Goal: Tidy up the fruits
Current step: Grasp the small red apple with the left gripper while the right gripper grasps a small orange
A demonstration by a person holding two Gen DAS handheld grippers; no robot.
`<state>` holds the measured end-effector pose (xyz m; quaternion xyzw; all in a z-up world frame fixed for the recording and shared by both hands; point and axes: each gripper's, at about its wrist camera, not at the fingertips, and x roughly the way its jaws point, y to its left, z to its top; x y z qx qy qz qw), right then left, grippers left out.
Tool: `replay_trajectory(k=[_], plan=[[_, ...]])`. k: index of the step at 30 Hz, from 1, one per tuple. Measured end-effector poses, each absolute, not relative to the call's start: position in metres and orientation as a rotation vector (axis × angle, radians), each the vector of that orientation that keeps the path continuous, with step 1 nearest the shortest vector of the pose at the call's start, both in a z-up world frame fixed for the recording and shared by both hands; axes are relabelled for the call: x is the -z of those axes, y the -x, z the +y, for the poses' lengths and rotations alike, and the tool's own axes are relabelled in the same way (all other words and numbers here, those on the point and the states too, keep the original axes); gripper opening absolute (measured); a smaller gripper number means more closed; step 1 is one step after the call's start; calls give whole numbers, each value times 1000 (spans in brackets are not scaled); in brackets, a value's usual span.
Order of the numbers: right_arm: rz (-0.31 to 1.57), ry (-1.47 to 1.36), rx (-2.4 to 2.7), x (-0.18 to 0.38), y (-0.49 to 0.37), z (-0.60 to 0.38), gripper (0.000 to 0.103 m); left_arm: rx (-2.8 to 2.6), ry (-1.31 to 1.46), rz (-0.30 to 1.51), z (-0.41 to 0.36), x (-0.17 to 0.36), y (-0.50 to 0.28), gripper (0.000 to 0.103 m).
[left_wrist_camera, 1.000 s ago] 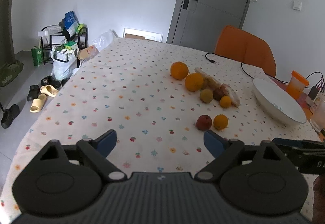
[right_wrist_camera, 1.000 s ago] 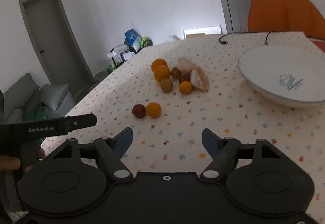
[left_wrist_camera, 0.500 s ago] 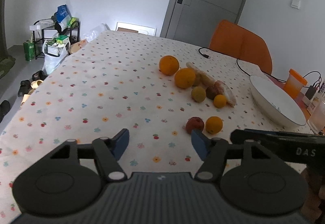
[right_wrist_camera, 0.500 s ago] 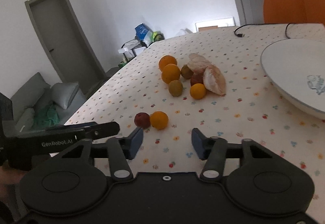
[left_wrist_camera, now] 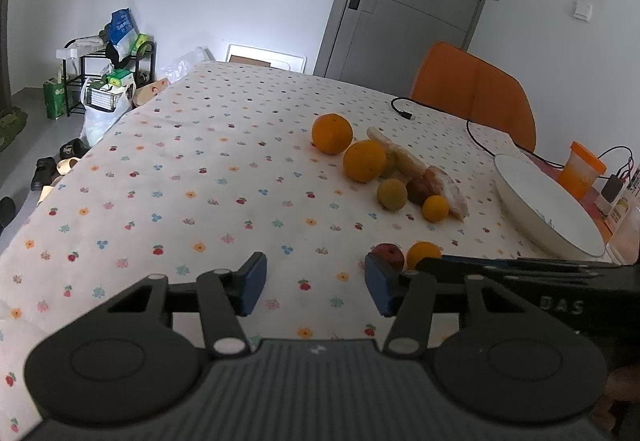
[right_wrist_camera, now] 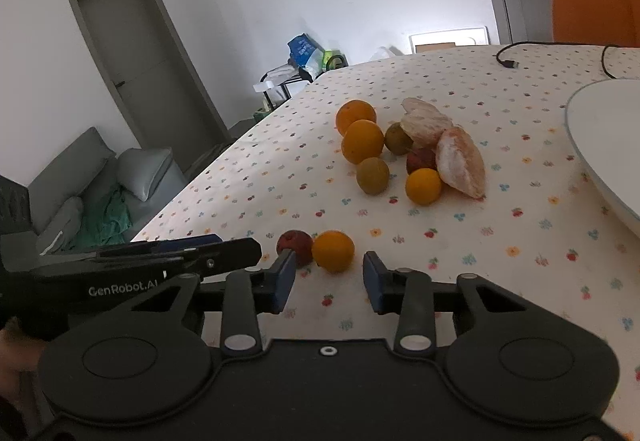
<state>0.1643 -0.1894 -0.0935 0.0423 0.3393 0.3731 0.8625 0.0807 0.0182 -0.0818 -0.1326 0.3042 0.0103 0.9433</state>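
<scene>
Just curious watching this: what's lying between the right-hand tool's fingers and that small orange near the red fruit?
Only bare flowered tablecloth. In the right wrist view the right gripper is closing just short of the small orange, with nothing between its fingers.

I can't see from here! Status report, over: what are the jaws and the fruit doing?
Both grippers' jaws closing, nothing between them. Right gripper nearest small orange and red fruit. White bowl empty. Left gripper crowding close alongside.

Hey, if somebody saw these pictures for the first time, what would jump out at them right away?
Probably the cluster of fruit in the middle of the flowered tablecloth, with a small orange and a red fruit sitting apart, just ahead of the right gripper, whose jaws are closing with nothing between them. Next, the big white bowl at the right and the orange chair behind the table.
</scene>
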Motion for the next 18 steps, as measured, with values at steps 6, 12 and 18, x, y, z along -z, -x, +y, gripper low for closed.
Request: replay_trajectory(k=[6, 12, 18], plan=[[700, -100, -778, 95, -166, -192, 19, 5, 266, 617, 14, 79, -81, 53], [680, -106, -752, 91, -164, -204, 19, 42, 257, 608, 5, 75, -85, 53], [666, -107, -723, 88, -161, -218, 19, 75, 251, 622, -5, 77, -91, 44]])
